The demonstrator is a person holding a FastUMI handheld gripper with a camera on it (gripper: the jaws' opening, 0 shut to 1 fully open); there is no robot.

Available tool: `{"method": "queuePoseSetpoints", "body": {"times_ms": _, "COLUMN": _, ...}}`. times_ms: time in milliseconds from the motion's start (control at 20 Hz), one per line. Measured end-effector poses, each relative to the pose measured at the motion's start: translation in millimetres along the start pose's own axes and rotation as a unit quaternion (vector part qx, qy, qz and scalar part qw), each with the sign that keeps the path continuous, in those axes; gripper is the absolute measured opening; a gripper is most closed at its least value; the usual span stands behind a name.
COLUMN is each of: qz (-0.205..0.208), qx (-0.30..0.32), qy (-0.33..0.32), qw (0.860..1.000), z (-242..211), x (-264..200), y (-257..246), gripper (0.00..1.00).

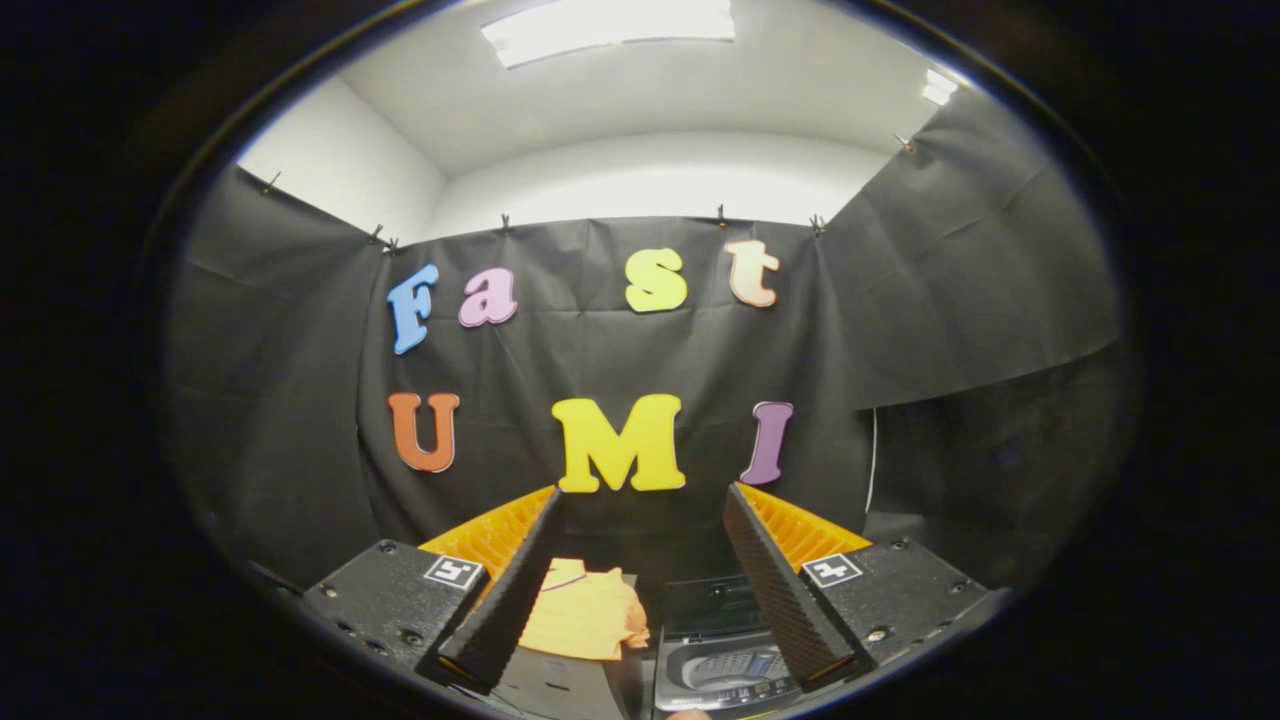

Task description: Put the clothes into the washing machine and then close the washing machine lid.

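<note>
My gripper (645,505) stands open, its two black ribbed fingers (515,590) spread wide with nothing between them. Below and between the fingers, an orange folded garment (585,612) lies flat on a dark table, close to the left finger. To its right, by the right finger, stands a small toy washing machine (722,650). Its dark lid looks raised and its grey control panel faces me. The gripper hovers well above both.
The dark tabletop (560,690) carries the garment and the washer side by side. Black cloth walls close the booth behind and on both sides. A thin white cable (873,460) hangs down the right wall.
</note>
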State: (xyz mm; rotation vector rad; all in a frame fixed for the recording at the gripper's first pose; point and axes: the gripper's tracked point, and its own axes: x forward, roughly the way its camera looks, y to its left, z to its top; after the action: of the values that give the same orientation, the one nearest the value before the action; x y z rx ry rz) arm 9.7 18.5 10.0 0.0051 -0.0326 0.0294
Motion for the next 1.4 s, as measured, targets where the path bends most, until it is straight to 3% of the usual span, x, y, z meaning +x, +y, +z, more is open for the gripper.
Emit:
{"method": "queuePoseSetpoints", "body": {"times_ms": 100, "qz": -0.003, "qx": -0.016, "qy": -0.001, "qw": 1.0, "z": 1.2, "x": 5.6, "y": 8.5, "gripper": 1.0}}
{"method": "queuePoseSetpoints", "body": {"times_ms": 300, "qz": 0.035, "qx": 0.005, "qy": 0.003, "qw": 0.999, "z": -1.5, "x": 17.4, "y": 54.3, "gripper": 1.0}}
{"method": "queuePoseSetpoints", "body": {"times_ms": 750, "qz": 0.037, "qx": 0.019, "qy": 0.031, "qw": 0.999, "z": -2.8, "x": 61.1, "y": 146.9, "gripper": 1.0}}
{"method": "queuePoseSetpoints", "body": {"times_ms": 1150, "qz": 0.079, "qx": 0.056, "qy": 0.103, "qw": 0.99, "z": -20.3, "x": 108.0, "y": 198.5, "gripper": 1.0}}
{"method": "queuePoseSetpoints", "body": {"times_ms": 1300, "qz": 0.106, "qx": 0.062, "qy": 0.175, "qw": 0.977, "z": -55.2, "x": 131.6, "y": 215.2, "gripper": 1.0}}
{"method": "queuePoseSetpoints", "body": {"times_ms": 1400, "qz": 0.12, "qx": 0.074, "qy": 0.247, "qw": 0.959, "z": -89.5, "x": 150.3, "y": 221.6, "gripper": 1.0}}
